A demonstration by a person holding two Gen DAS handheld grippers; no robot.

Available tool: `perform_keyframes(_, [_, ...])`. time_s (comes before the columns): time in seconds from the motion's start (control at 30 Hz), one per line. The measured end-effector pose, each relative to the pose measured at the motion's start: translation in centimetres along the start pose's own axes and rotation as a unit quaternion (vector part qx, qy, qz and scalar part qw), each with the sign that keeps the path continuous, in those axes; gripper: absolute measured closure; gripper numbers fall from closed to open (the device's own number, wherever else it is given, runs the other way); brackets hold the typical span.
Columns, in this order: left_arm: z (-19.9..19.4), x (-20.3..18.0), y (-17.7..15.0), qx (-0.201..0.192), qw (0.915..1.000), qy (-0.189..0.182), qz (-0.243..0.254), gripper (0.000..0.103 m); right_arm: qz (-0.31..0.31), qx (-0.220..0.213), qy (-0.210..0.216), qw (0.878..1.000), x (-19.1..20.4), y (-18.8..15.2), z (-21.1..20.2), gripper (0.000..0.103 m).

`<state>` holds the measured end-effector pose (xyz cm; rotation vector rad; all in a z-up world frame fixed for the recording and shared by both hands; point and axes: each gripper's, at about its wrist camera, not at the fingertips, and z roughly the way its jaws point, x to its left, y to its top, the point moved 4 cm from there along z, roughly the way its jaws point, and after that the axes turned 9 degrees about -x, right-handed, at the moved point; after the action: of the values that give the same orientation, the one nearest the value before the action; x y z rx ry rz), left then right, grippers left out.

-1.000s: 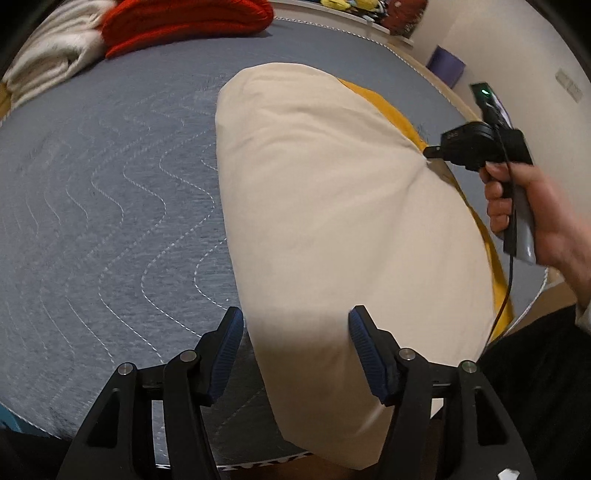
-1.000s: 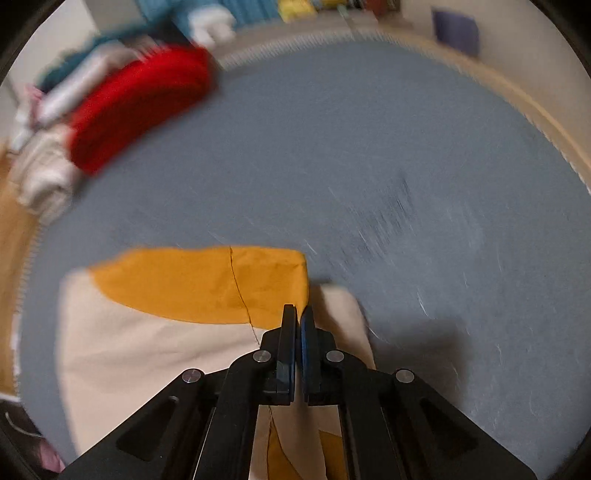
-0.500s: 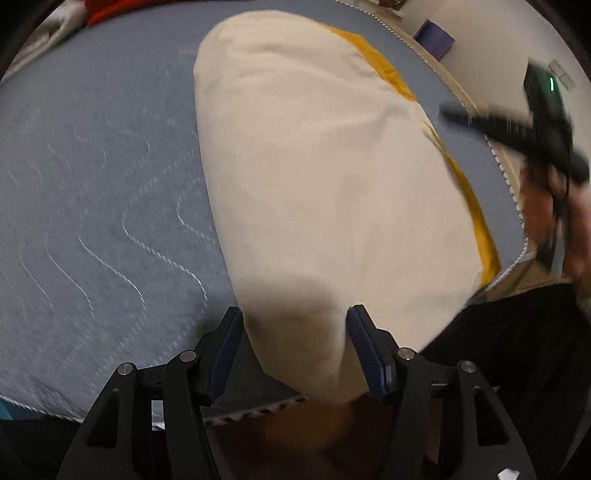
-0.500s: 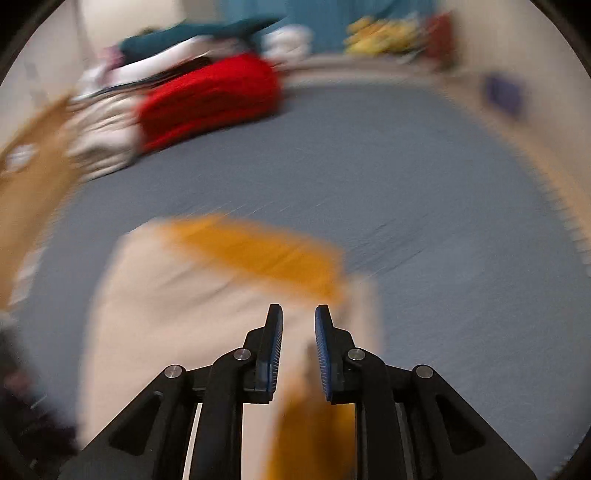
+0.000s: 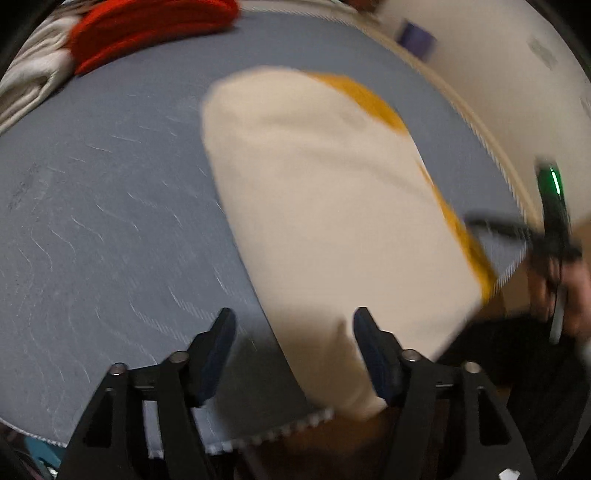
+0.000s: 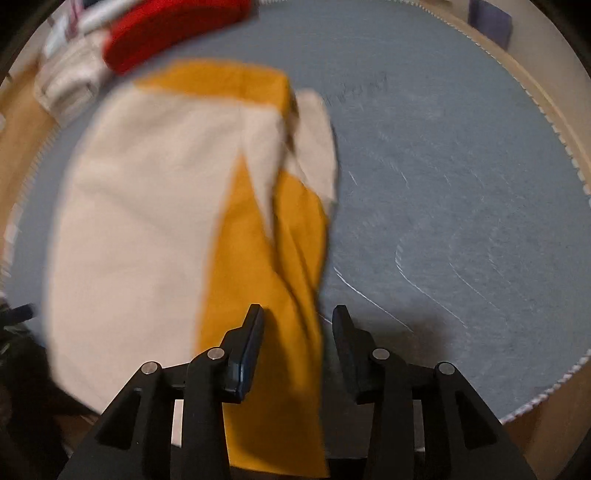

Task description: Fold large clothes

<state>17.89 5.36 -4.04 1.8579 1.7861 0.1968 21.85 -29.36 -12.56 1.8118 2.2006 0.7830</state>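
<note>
A large cream and mustard-yellow garment [image 5: 325, 206] lies folded lengthwise on the grey quilted bed [image 5: 92, 206], its near end hanging over the bed's front edge. My left gripper [image 5: 293, 332] is open, its jaws straddling the cream near corner without gripping it. In the right wrist view the garment [image 6: 155, 206] shows cream on the left and a mustard strip on the right. My right gripper [image 6: 297, 328] is open over the strip's near end. The right gripper also shows in the left wrist view [image 5: 550, 229], blurred, at the right bed edge.
A red folded garment [image 5: 147, 22] and a cream folded pile [image 5: 33, 85] lie at the bed's far left. The same red garment [image 6: 173, 26] shows in the right wrist view. The bed's stitched edge [image 5: 480, 122] and a light wall run along the right.
My right gripper has opened and let go of the garment's edge, then drawn back toward the near end. My left gripper stayed open and shifted along the near corner.
</note>
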Motion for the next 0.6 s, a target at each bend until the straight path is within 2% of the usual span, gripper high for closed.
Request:
perform_keyframes(0.07, [1.7, 2.2, 1.6, 0.004, 0.9985, -0.014, -0.053, 0.032, 0.015, -0.001, 0.01, 1.0, 0.2, -0.1, 0.1, 0.03])
perform_keyframes(0.1, [3.0, 3.2, 2.1, 0.017, 0.9959, -0.031, -0.084, 0.032, 0.024, 0.013, 0.014, 1.0, 0.3, -0.5, 0.8, 0.025])
perform_keyframes(0.17, [5.6, 4.5, 2.4, 0.044, 0.986, -0.082, -0.139, 0.032, 0.04, 0.043, 0.024, 0.998, 0.1, -0.4, 2.7, 0.024])
perform_keyframes(0.2, [7.1, 4.8, 2.6, 0.058, 0.9782, -0.108, -0.167, 0.032, 0.053, 0.062, 0.034, 0.996, 0.0, -0.5, 3.9, 0.024])
perform_keyframes(0.27, [9.6, 5.1, 2.6, 0.074, 0.9684, -0.127, -0.201, 0.032, 0.07, 0.081, 0.044, 0.993, -0.5, 0.2, 6.7, 0.024])
perform_keyframes(0.33, [11.3, 5.1, 2.6, 0.075, 0.9676, -0.128, -0.204, 0.027, 0.094, 0.086, 0.055, 0.99, -0.9, 0.4, 8.0, 0.024])
perform_keyframes(0.4, [12.4, 5.3, 2.7, 0.075, 0.9615, -0.147, -0.22, 0.024, 0.108, 0.087, 0.062, 0.988, -1.3, 0.7, 8.5, 0.024])
perform_keyframes(0.5, [13.5, 5.6, 3.2, 0.063, 0.9542, -0.167, -0.24, 0.024, 0.106, 0.082, 0.061, 0.989, -1.1, 1.0, 9.4, 0.024])
perform_keyframes(0.57, [13.7, 5.3, 3.4, 0.048, 0.954, -0.169, -0.243, 0.025, 0.096, 0.076, 0.06, 0.991, -0.6, 1.3, 9.5, 0.03])
perform_keyframes(0.6, [13.7, 5.2, 3.7, 0.039, 0.9549, -0.17, -0.24, 0.029, 0.095, 0.074, 0.064, 0.991, -0.3, 1.5, 9.6, 0.033])
